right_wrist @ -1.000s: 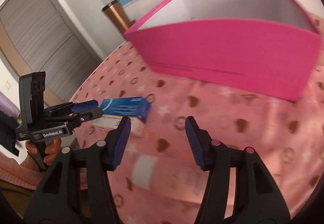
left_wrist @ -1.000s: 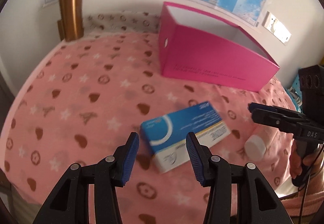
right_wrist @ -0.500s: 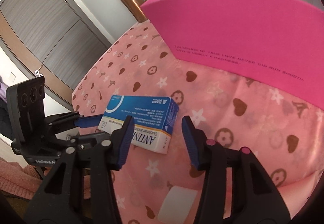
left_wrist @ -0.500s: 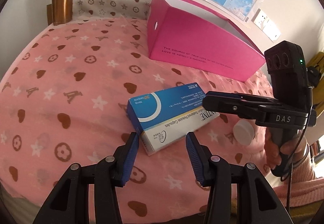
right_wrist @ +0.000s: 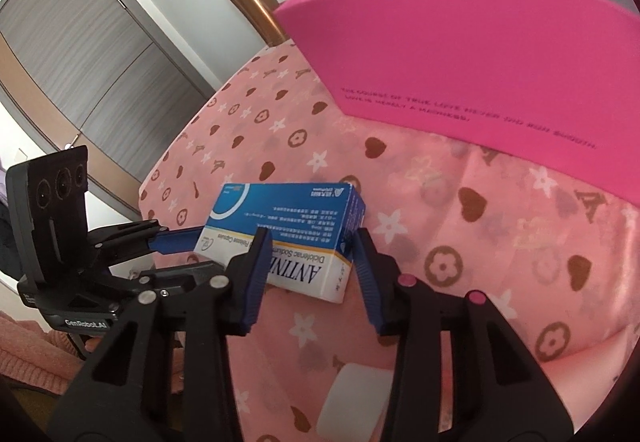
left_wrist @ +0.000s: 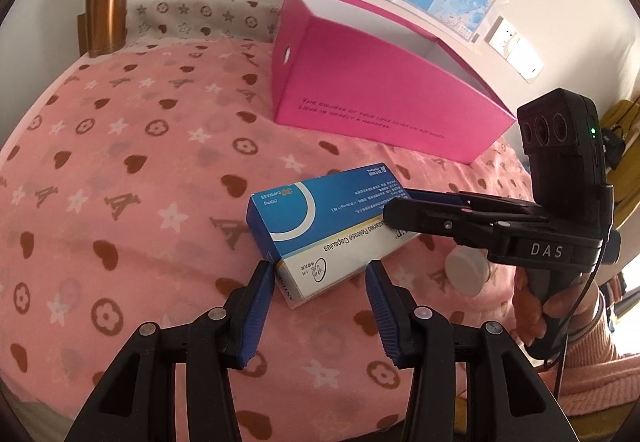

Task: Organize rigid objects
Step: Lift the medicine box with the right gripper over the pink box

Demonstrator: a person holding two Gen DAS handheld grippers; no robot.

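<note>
Begin with the left gripper (left_wrist: 320, 278): partly open and holding nothing, with the near corner of the medicine box (left_wrist: 320, 218) just ahead, between its pads. Note the left-side pad (left_wrist: 260, 294) almost touching that corner, the other pad standing apart. Keep it there as a stop against sliding rather than as a second grasp, or draw it back clear before any lift.

Move on to the right gripper (right_wrist: 310, 246), reaching in from the right over the far end of the same box. Jaws just been closing, the box between them, lying flat on the pink blanket (left_wrist: 120, 202). Cannot tell from either view whether the pads press the cardboard yet. Judged as the step in hand: taking hold of the box for the pink bin (left_wrist: 380, 98), open-topped and well beyond both grippers.

For a good grasp: square the pads across the box's short width rather than across a corner. Close gently, since thin card probably dents. Lift only once both pads bear evenly. Expect the soft blanket to give underneath, so avoid pressing down.

Farther right, below the right gripper, mind the white cap (left_wrist: 468, 274); avoid knocking it.
</note>
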